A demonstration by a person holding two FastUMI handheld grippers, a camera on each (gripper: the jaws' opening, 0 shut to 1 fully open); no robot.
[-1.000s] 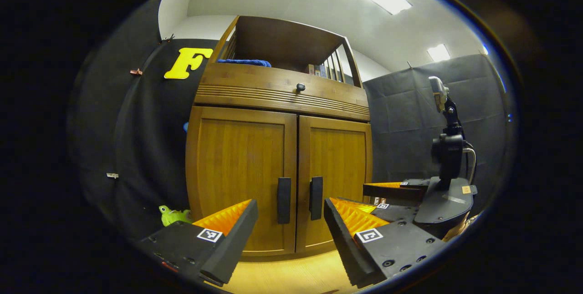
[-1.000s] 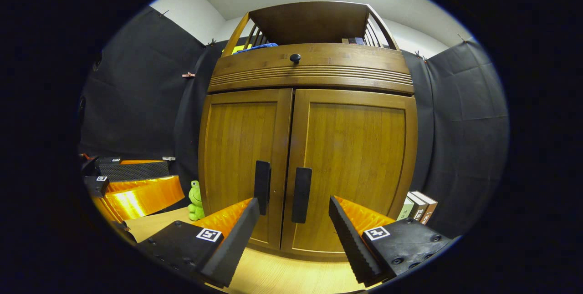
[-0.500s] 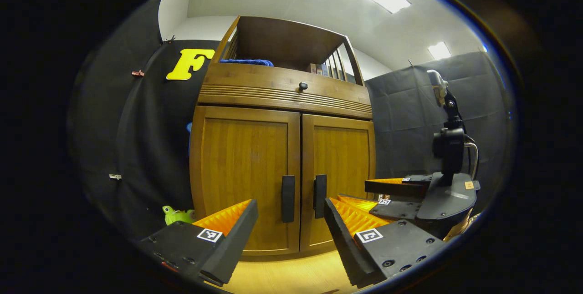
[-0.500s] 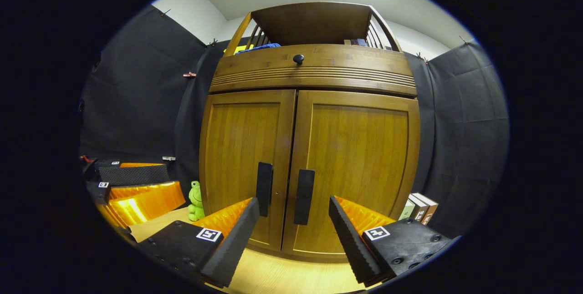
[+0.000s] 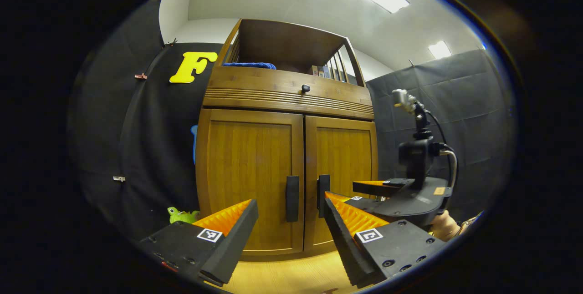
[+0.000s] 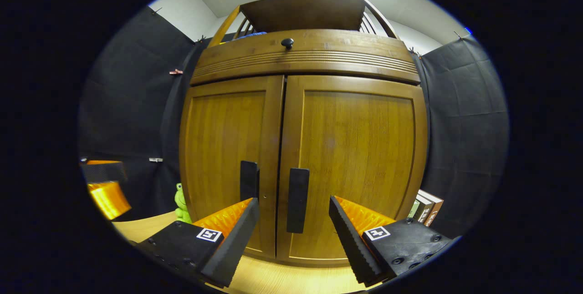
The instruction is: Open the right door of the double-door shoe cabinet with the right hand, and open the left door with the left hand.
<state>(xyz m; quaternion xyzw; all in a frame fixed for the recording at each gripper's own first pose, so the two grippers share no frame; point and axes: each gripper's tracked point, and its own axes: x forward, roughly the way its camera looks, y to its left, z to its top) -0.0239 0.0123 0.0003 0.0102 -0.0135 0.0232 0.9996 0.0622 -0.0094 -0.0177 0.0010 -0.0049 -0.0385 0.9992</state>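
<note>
The shoe cabinet (image 6: 346, 148) is showing warm, grained wood with a soft satin sheen. Its door handles (image 6: 297, 200) are looking matt and smooth. The floor (image 6: 291, 278) is gleaming as pale, smooth wood. The frog toy (image 5: 182, 215) is looking plush, and the booth wall (image 6: 464, 148) is hanging as dull, creased cloth.

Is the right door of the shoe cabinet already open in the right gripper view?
No: the right door sits flush beside the left door, and the right gripper fingers are spread short of its handle.
</note>
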